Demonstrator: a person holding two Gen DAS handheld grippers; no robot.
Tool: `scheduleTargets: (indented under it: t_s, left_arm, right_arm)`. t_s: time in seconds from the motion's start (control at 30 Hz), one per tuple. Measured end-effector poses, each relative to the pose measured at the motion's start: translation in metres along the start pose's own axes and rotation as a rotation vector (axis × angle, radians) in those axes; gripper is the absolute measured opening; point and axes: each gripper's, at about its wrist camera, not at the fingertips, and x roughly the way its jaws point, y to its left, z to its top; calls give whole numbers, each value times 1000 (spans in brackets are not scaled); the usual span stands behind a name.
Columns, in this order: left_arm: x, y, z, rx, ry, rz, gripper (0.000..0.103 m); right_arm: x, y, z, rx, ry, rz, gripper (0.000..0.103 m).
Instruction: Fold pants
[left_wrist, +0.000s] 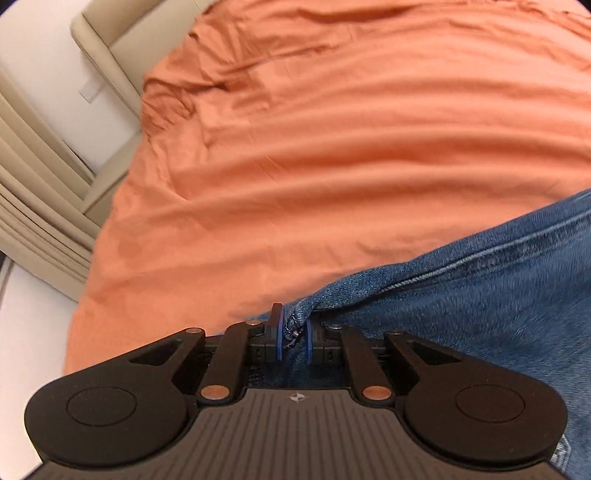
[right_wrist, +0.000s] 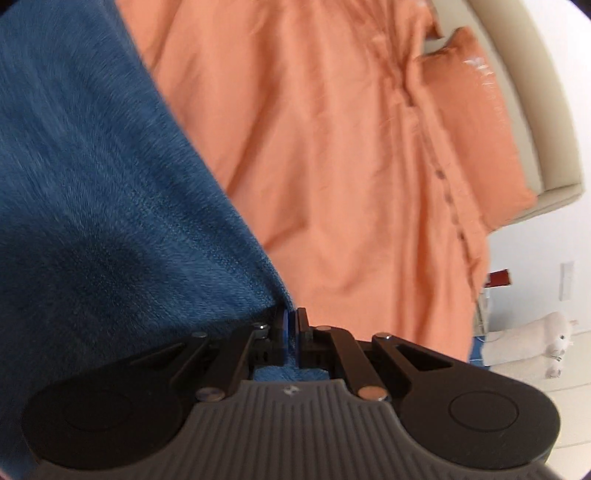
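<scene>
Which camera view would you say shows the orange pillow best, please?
The right wrist view: the orange pillow shows whole at the bed's head. The left wrist view shows only orange bedding and jeans, no pillow.

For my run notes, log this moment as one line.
task: fold pants | left gripper: shut on jeans hem | right gripper: shut on jeans edge | surface: orange bedcover

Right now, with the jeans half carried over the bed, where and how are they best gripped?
At the edges, as now. The left gripper pinches a frayed hem corner of the jeans; the right gripper clamps a thin denim edge. Both come from above, angled down toward the orange bedspread. Bunched hem and thin edge fit narrow jaws; the broad flat panel likely would not.
</scene>
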Motion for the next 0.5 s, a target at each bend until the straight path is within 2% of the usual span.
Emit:
scheduleTargets:
  t_s: [0.13,0.23,0.37,0.5]
  left_arm:
    - [10,-9,-4,4,3,2,12]
    - [-3,-11,-9,-5,-30,20,12]
    - [-36,2,-6,-63,-150,34,13]
    - [-39,-2,5,-73,-155,50,13]
  right_arm:
    - [19,13,2,-2,13,25,0]
    - [14,12,-1,14,6,24,0]
    - [1,3,-3,30,-21,-22,0]
    - [-5,-1,-4,63,-16,-65,0]
